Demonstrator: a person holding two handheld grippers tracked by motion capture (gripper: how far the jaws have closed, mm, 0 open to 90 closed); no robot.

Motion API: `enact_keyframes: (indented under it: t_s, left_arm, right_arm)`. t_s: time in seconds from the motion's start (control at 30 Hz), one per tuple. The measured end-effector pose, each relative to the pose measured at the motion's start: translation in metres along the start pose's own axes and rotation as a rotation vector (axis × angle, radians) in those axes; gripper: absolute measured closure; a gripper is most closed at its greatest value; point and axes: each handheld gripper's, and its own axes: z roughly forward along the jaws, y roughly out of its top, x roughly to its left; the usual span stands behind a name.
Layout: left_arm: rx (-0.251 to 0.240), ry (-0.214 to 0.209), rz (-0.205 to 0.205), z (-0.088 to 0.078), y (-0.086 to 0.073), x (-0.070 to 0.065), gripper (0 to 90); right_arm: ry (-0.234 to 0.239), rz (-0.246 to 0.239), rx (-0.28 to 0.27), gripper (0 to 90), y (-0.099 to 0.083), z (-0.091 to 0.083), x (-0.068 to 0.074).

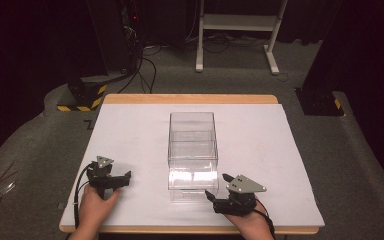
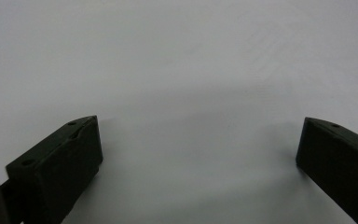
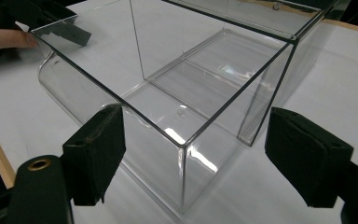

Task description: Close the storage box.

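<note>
A clear plastic box (image 1: 192,127) stands in the middle of the white table sheet (image 1: 130,135). Its clear drawer (image 1: 193,181) is pulled out toward the person. My right gripper (image 1: 216,185) is open just right of the drawer's front; in the right gripper view the right gripper (image 3: 196,121) has its jaws spread to either side of the drawer's near corner (image 3: 184,144), not touching it. The left gripper (image 1: 114,177) is open over bare sheet, left of the drawer. In the left gripper view, the left gripper (image 2: 198,135) has white sheet between its wide jaws.
The table's wooden edge (image 1: 190,98) runs along the back and front. On the floor behind are a black stand with yellow-black stripes (image 1: 82,95), cables (image 1: 147,65), white frame legs (image 1: 236,35) and a black base (image 1: 320,102) at right.
</note>
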Motion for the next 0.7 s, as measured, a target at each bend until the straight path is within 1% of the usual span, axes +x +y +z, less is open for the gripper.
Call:
enact_keyframes:
  t_s: [0.43, 0.6, 0.7]
  left_arm:
    - [0.000, 0.000, 0.000, 0.0000, 0.0000, 0.0000, 0.5]
    - [0.000, 0.000, 0.000, 0.0000, 0.0000, 0.0000, 0.5]
    - [0.000, 0.000, 0.000, 0.0000, 0.0000, -0.0001, 0.5]
  right_arm:
    - [-0.012, -0.003, 0.009, 20.5, 0.0044, 0.0043, -0.0065]
    - [-0.009, 0.000, 0.011, 19.7, 0.0054, 0.0059, -0.0083]
    - [-0.011, -0.007, 0.011, 19.7, 0.0060, 0.0069, -0.0091]
